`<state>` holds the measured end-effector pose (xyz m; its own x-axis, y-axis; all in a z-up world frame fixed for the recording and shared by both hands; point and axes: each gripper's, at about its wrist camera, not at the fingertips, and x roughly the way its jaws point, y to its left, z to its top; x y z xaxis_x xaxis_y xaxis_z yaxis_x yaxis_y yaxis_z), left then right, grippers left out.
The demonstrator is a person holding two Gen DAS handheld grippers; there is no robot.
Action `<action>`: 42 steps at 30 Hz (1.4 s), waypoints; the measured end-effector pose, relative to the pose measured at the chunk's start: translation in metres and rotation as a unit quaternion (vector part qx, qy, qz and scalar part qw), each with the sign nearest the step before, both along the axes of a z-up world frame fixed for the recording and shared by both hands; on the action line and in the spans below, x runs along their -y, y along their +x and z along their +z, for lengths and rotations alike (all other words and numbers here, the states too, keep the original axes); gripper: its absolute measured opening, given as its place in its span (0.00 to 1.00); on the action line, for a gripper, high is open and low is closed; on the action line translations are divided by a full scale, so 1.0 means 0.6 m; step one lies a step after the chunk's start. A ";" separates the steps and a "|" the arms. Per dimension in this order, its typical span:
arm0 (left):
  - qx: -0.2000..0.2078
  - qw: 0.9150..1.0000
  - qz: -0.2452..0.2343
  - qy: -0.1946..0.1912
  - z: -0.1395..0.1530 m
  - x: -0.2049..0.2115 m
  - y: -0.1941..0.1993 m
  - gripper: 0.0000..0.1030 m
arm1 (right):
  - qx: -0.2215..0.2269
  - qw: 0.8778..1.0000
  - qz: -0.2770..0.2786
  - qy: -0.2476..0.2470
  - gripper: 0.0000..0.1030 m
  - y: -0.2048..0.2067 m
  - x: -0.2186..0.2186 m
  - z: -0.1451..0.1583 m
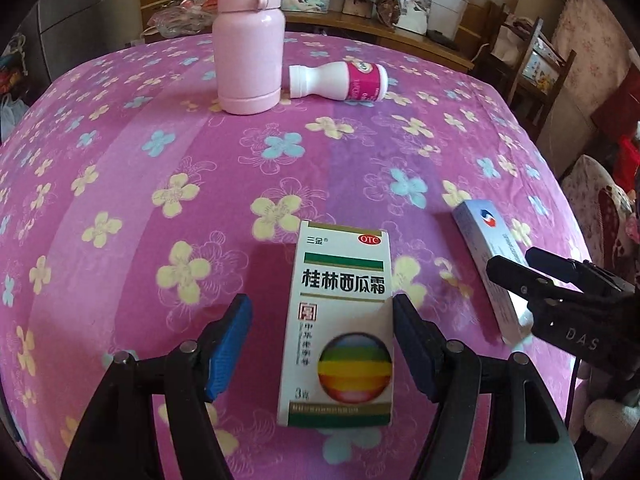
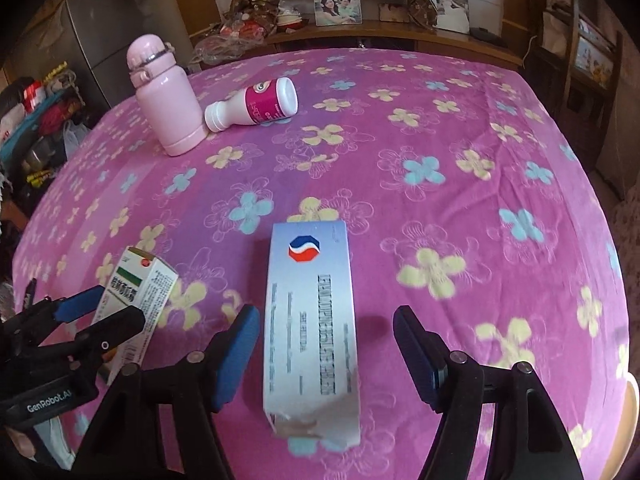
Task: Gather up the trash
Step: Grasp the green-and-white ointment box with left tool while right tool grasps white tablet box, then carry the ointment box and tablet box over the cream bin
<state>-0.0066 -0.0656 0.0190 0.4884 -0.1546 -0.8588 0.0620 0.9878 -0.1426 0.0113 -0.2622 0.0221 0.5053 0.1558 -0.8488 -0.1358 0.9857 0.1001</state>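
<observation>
A white medicine box [image 1: 340, 320] with a rainbow ball lies on the pink flowered tablecloth [image 1: 160, 160] between the fingers of my open left gripper [image 1: 322, 312]; the right finger touches its edge. It also shows in the right wrist view [image 2: 136, 300]. A pale blue medicine box [image 2: 310, 328] lies between the fingers of my open right gripper [image 2: 326, 324], nearer the left finger; it also shows in the left wrist view [image 1: 488, 264]. A small white bottle [image 1: 340, 82] with a magenta label lies on its side far back.
A pink thermos bottle [image 1: 248, 40] stands upright beside the lying bottle, also in the right wrist view [image 2: 164, 100]. Behind the table is a wooden sideboard [image 2: 380, 34] with photo frames and clutter. A fridge [image 2: 96, 36] stands at left, wooden shelves [image 2: 592, 52] at right.
</observation>
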 end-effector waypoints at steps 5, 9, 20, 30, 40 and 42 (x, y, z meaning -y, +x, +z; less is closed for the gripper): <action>0.004 1.000 -0.001 0.013 -0.010 0.009 0.003 0.70 | 0.009 1.000 0.007 -0.023 0.70 0.010 -0.019 -0.013; 0.007 1.000 -0.013 0.001 -0.006 0.015 -0.005 0.51 | 0.026 0.999 0.016 -0.039 0.48 -0.005 -0.021 -0.011; 0.046 0.997 -0.068 0.000 0.033 0.099 -0.069 0.51 | 0.059 0.998 -0.020 0.012 0.48 -0.122 0.078 0.042; 0.065 0.988 -0.143 -0.008 0.069 0.235 -0.130 0.51 | 0.076 0.993 -0.089 0.028 0.48 -0.243 0.206 0.080; 0.072 0.971 -0.227 -0.012 0.083 0.397 -0.188 0.51 | 0.085 0.980 -0.176 0.028 0.48 -0.352 0.361 0.094; 0.070 0.967 -0.244 -0.016 0.084 0.428 -0.199 0.51 | 0.083 0.977 -0.194 0.026 0.48 -0.371 0.393 0.092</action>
